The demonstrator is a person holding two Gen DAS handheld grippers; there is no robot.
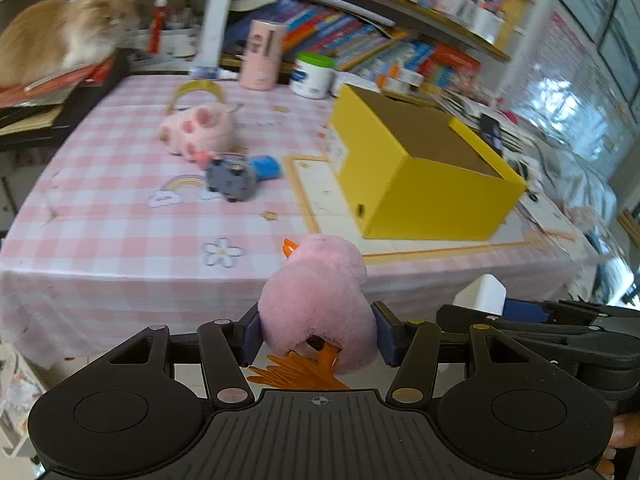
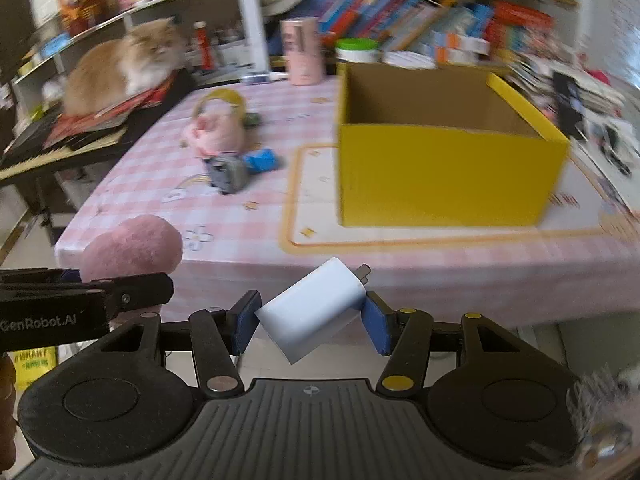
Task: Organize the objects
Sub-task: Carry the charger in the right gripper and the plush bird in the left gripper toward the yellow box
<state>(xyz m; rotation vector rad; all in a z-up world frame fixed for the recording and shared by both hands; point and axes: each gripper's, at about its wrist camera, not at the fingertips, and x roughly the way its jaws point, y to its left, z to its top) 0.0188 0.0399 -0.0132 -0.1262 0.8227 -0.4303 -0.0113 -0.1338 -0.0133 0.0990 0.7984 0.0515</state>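
Note:
My left gripper (image 1: pixel 318 334) is shut on a pink plush bird (image 1: pixel 320 300) with orange beak and feet, held off the table's front edge. It also shows in the right wrist view (image 2: pixel 134 246). My right gripper (image 2: pixel 310 322) is shut on a white charger plug (image 2: pixel 314 314), tilted, in front of the table; it also shows in the left wrist view (image 1: pixel 482 292). An open, empty yellow box (image 2: pixel 448 172) stands on the table right of centre, also in the left wrist view (image 1: pixel 424 184). A pink plush paw (image 1: pixel 198 128), a grey toy (image 1: pixel 232 180) and a blue object (image 1: pixel 266 166) lie on the pink checked tablecloth (image 1: pixel 120 208).
An orange cat (image 1: pixel 60 32) sits on books at the far left. A pink can (image 1: pixel 262 54), a white jar with green lid (image 1: pixel 312 74) and a yellow tape ring (image 1: pixel 196 92) stand at the back. Bookshelves (image 1: pixel 360 40) lie behind the table.

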